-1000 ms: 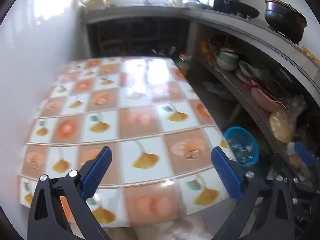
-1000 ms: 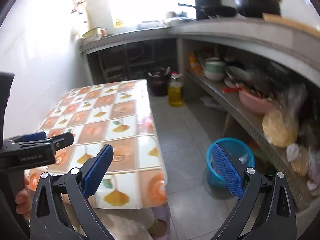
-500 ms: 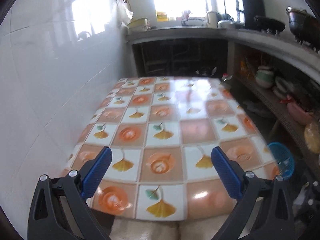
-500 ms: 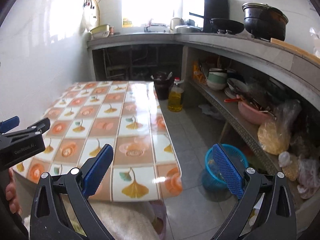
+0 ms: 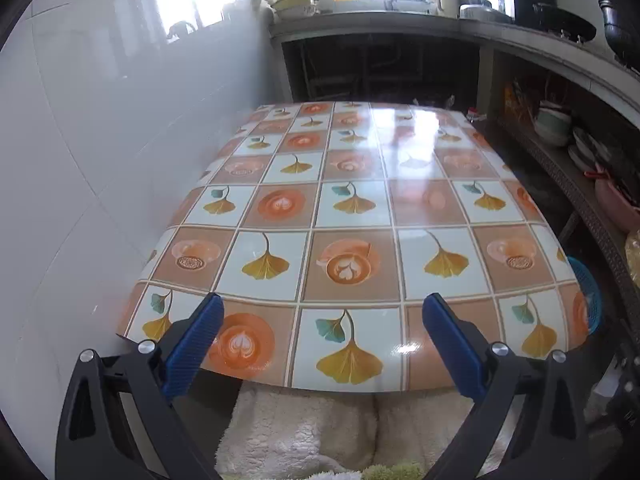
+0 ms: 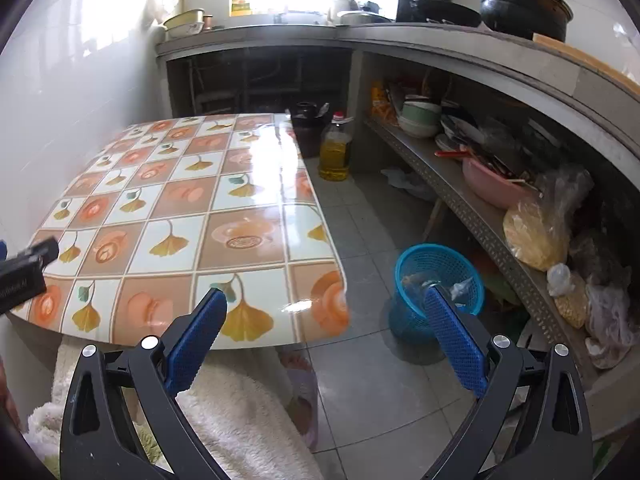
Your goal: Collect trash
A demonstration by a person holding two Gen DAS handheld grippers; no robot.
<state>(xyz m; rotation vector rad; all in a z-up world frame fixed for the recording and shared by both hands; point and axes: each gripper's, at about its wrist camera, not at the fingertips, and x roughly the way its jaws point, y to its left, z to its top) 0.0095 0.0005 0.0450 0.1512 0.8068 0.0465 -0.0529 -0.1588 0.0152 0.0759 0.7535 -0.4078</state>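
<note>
A low table point(image 5: 352, 208) with a glossy tile-pattern cloth of orange cups and ginkgo leaves fills the left wrist view; nothing lies on its top. My left gripper point(image 5: 324, 312) hangs open over the table's near edge, nothing between its blue pads. My right gripper point(image 6: 326, 308) is open too, over the table's front right corner point(image 6: 320, 300). A blue plastic basket point(image 6: 438, 276) stands on the floor right of the table with some clear wrappers inside. The basket's rim point(image 5: 586, 284) peeks past the table in the left wrist view. The left gripper's body point(image 6: 24, 276) shows at the right wrist view's left edge.
A white tiled wall point(image 5: 100, 160) runs along the table's left side. A concrete counter point(image 6: 460, 48) with pots runs along the back and right, and its lower shelf point(image 6: 480, 216) holds bowls and bags. An oil bottle point(image 6: 336, 152) and a dark bin point(image 6: 308, 128) stand on the floor. A fluffy cream garment point(image 6: 240, 412) covers the person's lap.
Both views have swung and pulled back: the left wrist view went from the table's right corner to facing the table squarely. Both grippers stayed open.
</note>
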